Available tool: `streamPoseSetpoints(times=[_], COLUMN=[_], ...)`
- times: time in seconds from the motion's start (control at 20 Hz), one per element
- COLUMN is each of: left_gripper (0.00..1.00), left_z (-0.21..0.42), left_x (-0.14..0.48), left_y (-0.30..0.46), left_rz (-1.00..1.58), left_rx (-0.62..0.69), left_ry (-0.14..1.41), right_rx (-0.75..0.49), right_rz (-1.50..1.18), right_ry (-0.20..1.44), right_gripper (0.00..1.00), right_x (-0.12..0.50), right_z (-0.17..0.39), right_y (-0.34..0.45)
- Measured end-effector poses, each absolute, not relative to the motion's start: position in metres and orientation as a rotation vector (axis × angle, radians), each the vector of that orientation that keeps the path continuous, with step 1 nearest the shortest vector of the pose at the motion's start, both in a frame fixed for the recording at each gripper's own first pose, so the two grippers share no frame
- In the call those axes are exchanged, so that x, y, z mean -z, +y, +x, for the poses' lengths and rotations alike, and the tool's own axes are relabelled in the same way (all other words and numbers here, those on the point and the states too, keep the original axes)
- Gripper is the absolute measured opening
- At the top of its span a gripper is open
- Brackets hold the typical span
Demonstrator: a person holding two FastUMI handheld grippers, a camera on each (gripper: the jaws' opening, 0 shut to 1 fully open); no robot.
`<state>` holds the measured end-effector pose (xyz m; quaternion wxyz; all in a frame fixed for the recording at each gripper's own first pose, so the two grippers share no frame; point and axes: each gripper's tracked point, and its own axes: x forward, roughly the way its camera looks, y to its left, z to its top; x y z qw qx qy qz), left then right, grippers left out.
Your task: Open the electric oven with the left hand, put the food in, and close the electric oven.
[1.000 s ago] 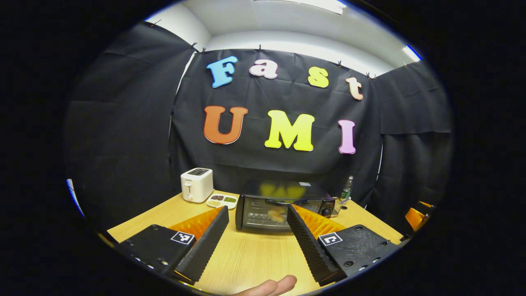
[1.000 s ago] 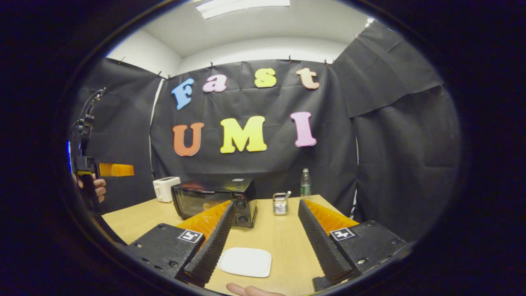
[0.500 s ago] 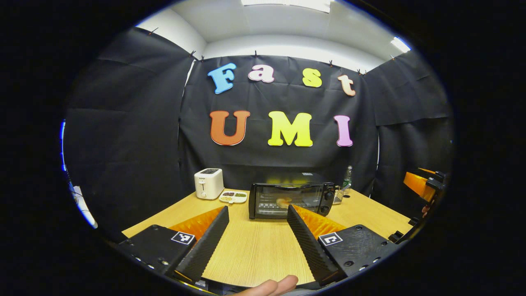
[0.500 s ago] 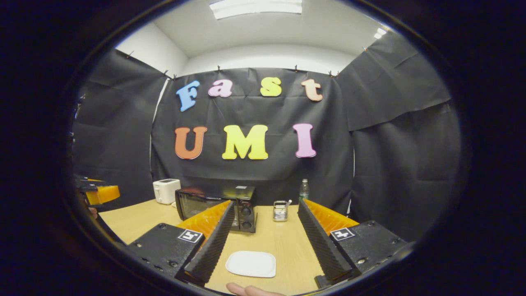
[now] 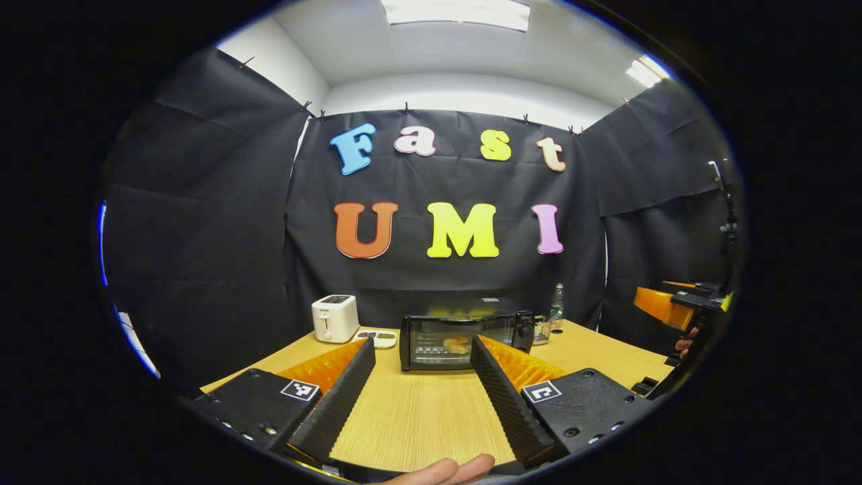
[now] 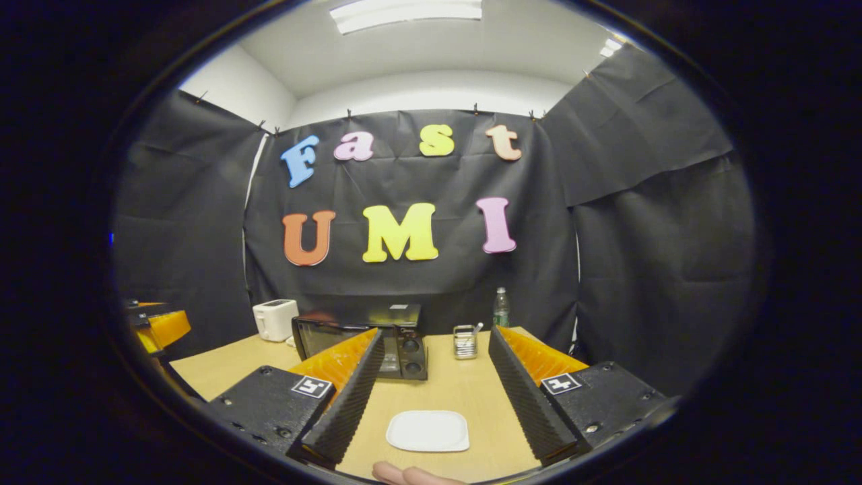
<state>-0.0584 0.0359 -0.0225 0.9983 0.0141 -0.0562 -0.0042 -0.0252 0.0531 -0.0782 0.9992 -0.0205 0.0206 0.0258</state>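
Note:
The black electric oven (image 5: 444, 330) stands at the back of the wooden table (image 5: 417, 417) with its glass door shut. A yellowish piece of food (image 5: 456, 345) shows behind the glass. My left gripper (image 5: 423, 343) is open and holds nothing, well back from the oven, near the table's front edge. In the right gripper view the oven (image 6: 323, 333) stands left of centre. My right gripper (image 6: 436, 333) is open and holds nothing, above a bare white plate (image 6: 427, 431). The right gripper (image 5: 663, 306) also appears far right in the left gripper view, held up by a hand.
A white toaster (image 5: 335, 318) and a small divided dish (image 5: 377, 337) stand left of the oven. A wire cup with a utensil (image 6: 462, 340) and a bottle (image 6: 500, 308) stand to its right. A fingertip (image 5: 451, 469) shows at the bottom edge.
My left gripper has drawn back from the oven, which now looks smaller and farther off. The right gripper has shifted slightly; the plate sits a little more to the right between its fingers.

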Motion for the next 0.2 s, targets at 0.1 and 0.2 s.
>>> streamPoseSetpoints(times=[0.1, 0.2], left_gripper=[0.94, 0.94], left_z=[-0.058, -0.056], left_x=[0.026, 0.034], left_y=[0.037, 0.041], left_rz=[0.03, 0.026], left_rx=[0.013, 0.002], left_ry=[-0.109, -0.086], right_rx=[-0.048, -0.062], right_rz=[-0.043, -0.043], right_ry=[0.054, 0.067], right_gripper=[0.92, 0.92], right_x=[0.083, 0.087], right_z=[-0.022, -0.023], right_y=[0.055, 0.062])
